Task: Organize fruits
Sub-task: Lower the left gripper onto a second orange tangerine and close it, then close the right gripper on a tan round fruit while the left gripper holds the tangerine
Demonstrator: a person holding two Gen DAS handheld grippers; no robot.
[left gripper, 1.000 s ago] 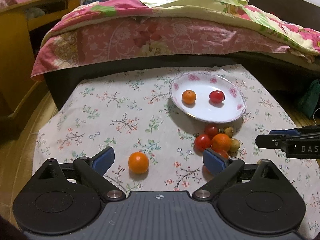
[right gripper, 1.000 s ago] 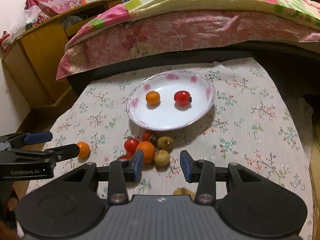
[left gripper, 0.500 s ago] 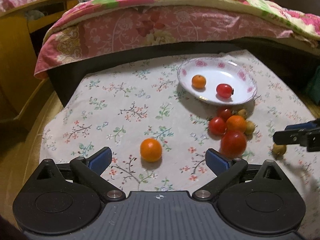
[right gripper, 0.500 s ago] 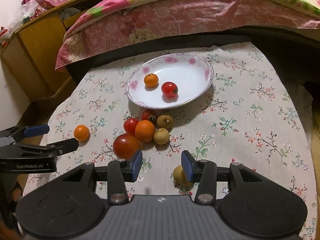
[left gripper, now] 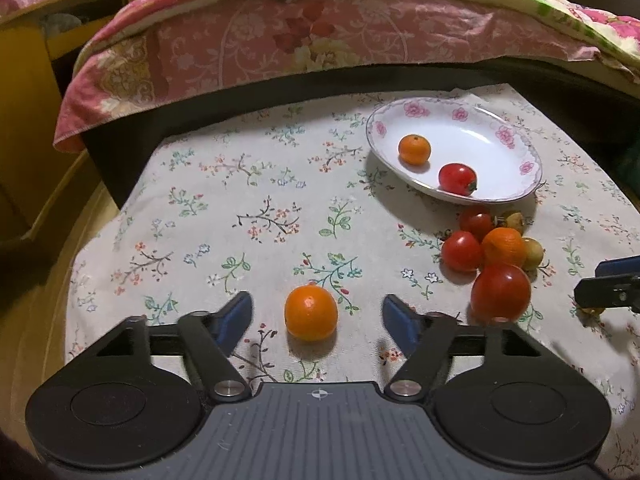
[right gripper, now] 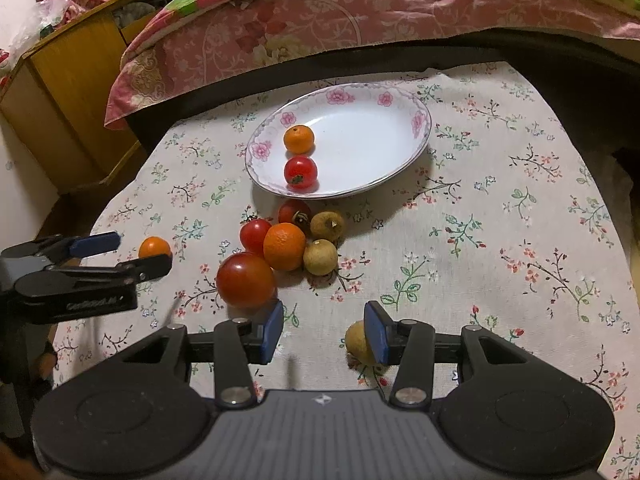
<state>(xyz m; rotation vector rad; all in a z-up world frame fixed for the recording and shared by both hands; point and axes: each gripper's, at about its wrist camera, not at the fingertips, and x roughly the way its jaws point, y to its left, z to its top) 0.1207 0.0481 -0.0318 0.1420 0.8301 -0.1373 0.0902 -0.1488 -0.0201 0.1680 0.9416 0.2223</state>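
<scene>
A loose orange [left gripper: 311, 312] lies on the floral tablecloth between the fingers of my left gripper [left gripper: 316, 311]. The jaws are closing around it, with a gap still showing on both sides. In the right wrist view the left gripper [right gripper: 142, 251] hovers by that orange [right gripper: 154, 246]. My right gripper [right gripper: 324, 320] is open, and a small brown fruit [right gripper: 356, 342] sits on the cloth against its right finger, partly hidden. The white plate [left gripper: 516, 196] holds a small orange [left gripper: 415, 149] and a tomato [left gripper: 457, 178].
A cluster of fruit lies just before the plate: a large tomato [right gripper: 246, 280], an orange [right gripper: 285, 246], two smaller tomatoes and two brown fruits [right gripper: 320, 257]. A bed with a pink quilt [right gripper: 320, 24] rises behind the table, and a wooden cabinet [right gripper: 68, 92] stands at the left.
My left gripper has come down closer to the loose orange and its jaws have narrowed around it. The right gripper's jaws stand slightly wider, with the small brown fruit now beside the right finger.
</scene>
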